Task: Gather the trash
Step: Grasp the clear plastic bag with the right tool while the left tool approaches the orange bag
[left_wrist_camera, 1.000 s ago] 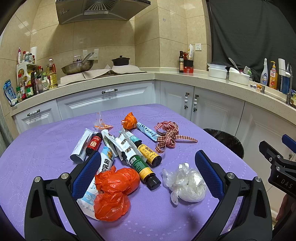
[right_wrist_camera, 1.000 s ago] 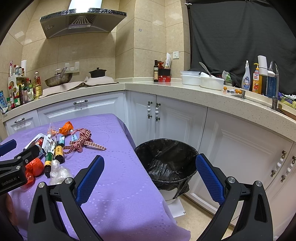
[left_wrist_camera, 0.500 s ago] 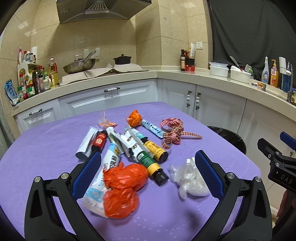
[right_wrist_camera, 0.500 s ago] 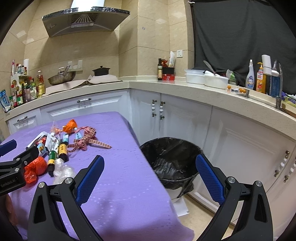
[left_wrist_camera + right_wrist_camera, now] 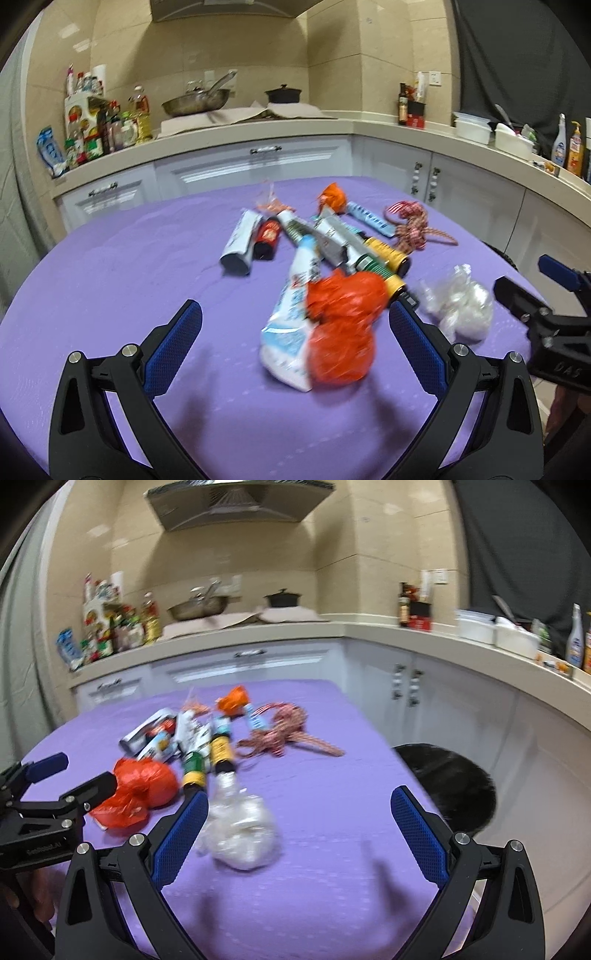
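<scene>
A pile of trash lies on the purple table [image 5: 110, 277]: two knotted orange bags [image 5: 343, 325], a white-blue tube [image 5: 295, 306], small bottles [image 5: 384, 254], a checked ribbon [image 5: 410, 225] and a clear plastic wad [image 5: 461, 302]. My left gripper [image 5: 295, 325] hovers open just in front of the orange bags and holds nothing. My right gripper [image 5: 299, 812] is open too, with the clear plastic wad [image 5: 240, 834] close to its left finger. The orange bags [image 5: 142, 786] lie further left in that view. A black-lined bin [image 5: 454, 782] stands beside the table's right edge.
White cabinets and a beige counter wrap around behind the table, with a pan [image 5: 195, 103], a black pot [image 5: 282, 94] and many bottles [image 5: 96, 129]. The other gripper [image 5: 535, 291] shows at the right of the left wrist view. A hand shows at the lower left in the right wrist view.
The right gripper has swung left, from facing the bin to facing the trash pile. The left gripper has shifted left and closer, so the pile now sits right of centre. Both stay open.
</scene>
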The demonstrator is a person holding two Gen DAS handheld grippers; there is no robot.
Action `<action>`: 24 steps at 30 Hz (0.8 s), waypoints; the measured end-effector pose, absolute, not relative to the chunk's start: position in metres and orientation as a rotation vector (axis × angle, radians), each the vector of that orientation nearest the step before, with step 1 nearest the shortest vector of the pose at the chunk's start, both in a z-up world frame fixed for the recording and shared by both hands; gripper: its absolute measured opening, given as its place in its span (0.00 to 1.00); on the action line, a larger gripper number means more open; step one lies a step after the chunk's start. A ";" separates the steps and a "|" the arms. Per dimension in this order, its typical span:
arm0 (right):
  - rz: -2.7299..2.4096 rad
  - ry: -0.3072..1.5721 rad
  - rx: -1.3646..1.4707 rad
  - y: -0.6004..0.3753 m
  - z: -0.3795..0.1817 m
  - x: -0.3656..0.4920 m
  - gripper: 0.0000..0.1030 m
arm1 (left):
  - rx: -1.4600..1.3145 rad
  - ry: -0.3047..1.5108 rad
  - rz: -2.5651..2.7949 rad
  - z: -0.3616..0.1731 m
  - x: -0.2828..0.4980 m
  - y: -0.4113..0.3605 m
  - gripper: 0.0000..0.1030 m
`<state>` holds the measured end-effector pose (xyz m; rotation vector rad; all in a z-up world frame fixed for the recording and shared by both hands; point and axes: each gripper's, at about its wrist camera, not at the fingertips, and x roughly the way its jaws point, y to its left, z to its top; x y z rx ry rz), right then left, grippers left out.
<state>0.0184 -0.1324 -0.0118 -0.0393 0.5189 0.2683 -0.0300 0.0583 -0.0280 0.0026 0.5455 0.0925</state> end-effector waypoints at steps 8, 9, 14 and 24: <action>0.324 0.585 -0.032 -0.118 -0.027 0.034 0.92 | -0.020 0.574 0.078 -0.029 -0.030 0.072 0.96; 0.328 0.589 -0.036 -0.117 -0.029 0.035 0.90 | -0.024 0.576 0.075 -0.029 -0.029 0.071 0.96; 0.378 0.628 -0.030 -0.115 -0.033 0.037 0.54 | -0.032 0.582 0.049 -0.030 -0.025 0.068 0.92; 0.372 0.623 -0.021 -0.127 -0.032 0.033 0.48 | 0.029 0.590 -0.021 -0.034 -0.021 0.045 0.64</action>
